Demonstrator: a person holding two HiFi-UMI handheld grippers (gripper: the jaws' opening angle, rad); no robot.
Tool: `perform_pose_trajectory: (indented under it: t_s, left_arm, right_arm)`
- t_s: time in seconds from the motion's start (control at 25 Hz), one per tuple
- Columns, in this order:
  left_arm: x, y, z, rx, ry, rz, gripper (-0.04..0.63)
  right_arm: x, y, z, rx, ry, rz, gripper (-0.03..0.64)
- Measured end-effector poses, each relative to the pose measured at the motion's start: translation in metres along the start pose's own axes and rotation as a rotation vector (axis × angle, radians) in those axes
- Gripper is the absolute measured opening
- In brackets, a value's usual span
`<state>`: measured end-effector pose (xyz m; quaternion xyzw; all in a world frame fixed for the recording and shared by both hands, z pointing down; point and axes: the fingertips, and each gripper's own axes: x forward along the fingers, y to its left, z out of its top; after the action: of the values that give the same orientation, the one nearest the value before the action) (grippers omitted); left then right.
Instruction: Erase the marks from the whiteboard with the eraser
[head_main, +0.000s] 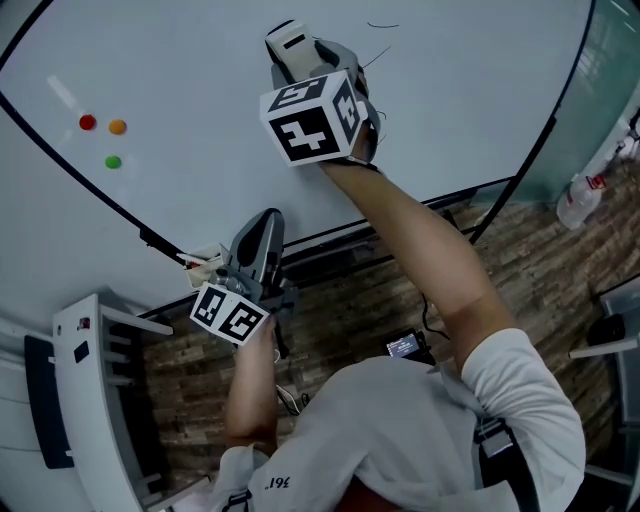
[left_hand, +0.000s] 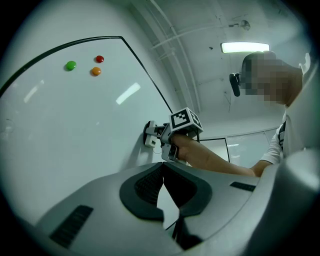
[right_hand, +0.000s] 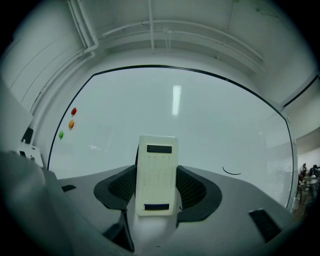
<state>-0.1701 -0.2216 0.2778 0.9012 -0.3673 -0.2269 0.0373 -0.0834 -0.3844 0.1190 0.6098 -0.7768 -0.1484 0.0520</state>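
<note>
Right arm stretches up, its right claw (head_main: 300, 62) pinching the white eraser (right_hand: 157, 175) against the whiteboard (head_main: 200, 90). Left claw (left_hand: 162, 172), pressed together and empty, is held low near the board's bottom edge. The right gripper view shows a short curved mark (right_hand: 231, 171) beside the eraser; the left gripper view does not.

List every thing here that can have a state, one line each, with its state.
Whiteboard, mostly clean; a short curved mark is on it.
Eraser, clamped, pressed against the whiteboard.
Right hand-held gripper, shut on the eraser.
Left hand-held gripper, shut, empty.
Magnets, three stuck on the whiteboard.
</note>
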Motion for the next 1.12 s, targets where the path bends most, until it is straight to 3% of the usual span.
perform_pose_trajectory:
  t_s: [0.84, 1.12]
  left_arm:
    - [0.043, -0.023, -0.026, -0.032, 0.042, -0.073, 0.006]
    - [0.054, -0.032, -0.032, -0.030, 0.052, -0.084, 0.006]
  right_arm:
    - [-0.009, -0.086, -0.032, -0.064, 0.059, -0.075, 0.258]
    - [-0.010, -0.109, -0.036, -0.019, 0.104, -0.022, 0.258]
